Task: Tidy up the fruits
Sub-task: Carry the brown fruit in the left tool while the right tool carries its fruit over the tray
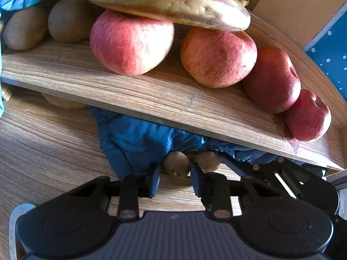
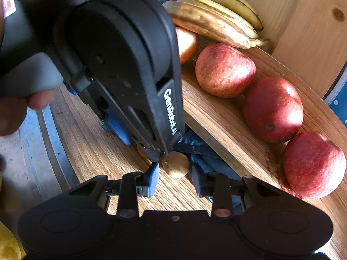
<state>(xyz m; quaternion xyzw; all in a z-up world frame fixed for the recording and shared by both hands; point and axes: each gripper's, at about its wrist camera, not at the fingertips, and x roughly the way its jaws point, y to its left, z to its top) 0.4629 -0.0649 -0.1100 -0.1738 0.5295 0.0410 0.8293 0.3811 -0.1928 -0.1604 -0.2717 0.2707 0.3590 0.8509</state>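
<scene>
In the left wrist view a small brown fruit (image 1: 176, 165) lies on the wooden surface between the blue pads of my left gripper (image 1: 175, 174). The pads stand close on both sides of it, with a thin gap at the left one. A second small brown fruit (image 1: 207, 161) lies just to its right. In the right wrist view my right gripper (image 2: 175, 175) brackets a small brown fruit (image 2: 175, 164) the same way, slivers of wood and cloth showing beside it. The left gripper (image 2: 142, 148) points steeply down just behind, its far fingertip hidden.
A raised wooden shelf (image 1: 130, 91) carries red apples (image 1: 219, 56), bananas (image 1: 164, 2) and kiwis (image 1: 69, 19). A crumpled blue cloth (image 1: 138, 138) lies under its edge. A hand (image 2: 13, 112) holds the left gripper. Something yellow (image 2: 7, 244) shows at the lower left.
</scene>
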